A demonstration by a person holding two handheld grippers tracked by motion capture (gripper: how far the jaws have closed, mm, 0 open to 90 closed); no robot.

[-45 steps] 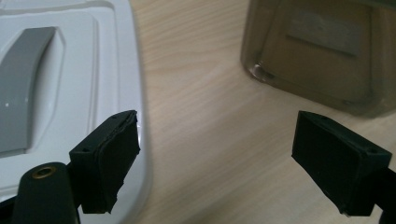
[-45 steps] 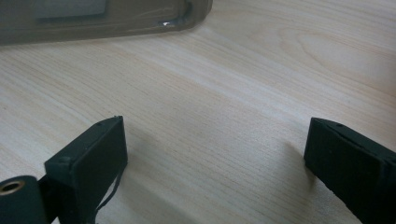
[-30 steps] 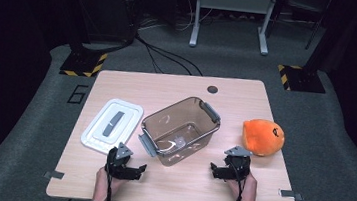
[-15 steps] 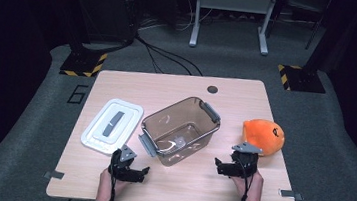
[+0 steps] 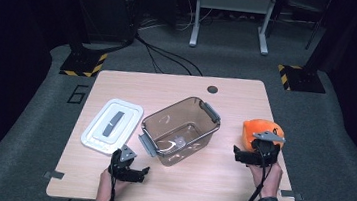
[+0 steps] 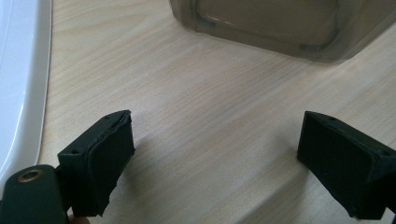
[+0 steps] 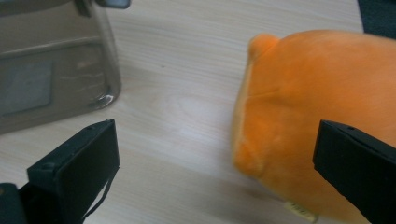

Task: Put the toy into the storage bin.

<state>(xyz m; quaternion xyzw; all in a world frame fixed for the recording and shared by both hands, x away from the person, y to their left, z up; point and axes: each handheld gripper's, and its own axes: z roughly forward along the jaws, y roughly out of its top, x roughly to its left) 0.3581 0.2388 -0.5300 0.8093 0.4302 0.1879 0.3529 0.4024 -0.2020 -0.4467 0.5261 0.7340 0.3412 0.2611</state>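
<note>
An orange plush toy [image 5: 260, 130] lies at the table's right side. My right gripper [image 5: 255, 150] hovers just in front of it; its jaws have just been opening and now stand wide open. In the right gripper view the plush [image 7: 317, 93] fills the right half, and its near left edge lies between the jaws [image 7: 217, 135] without touching either pad. A clear brownish container [image 5: 181, 130] stands empty mid-table. My left gripper [image 5: 132, 166] rests low near the front edge, open over bare wood [image 6: 217, 126].
A white lid [image 5: 112, 126] lies flat left of the container, and its rim [image 6: 18, 70] runs along the left of the left gripper view. The container's corner [image 7: 51, 70] stands close on the right gripper's left. The wooden table [image 5: 227, 95] has a round grommet at the back.
My right gripper has risen and moved away from me towards the plush, and now overlaps its near side in the high view. The left gripper has stayed put.
</note>
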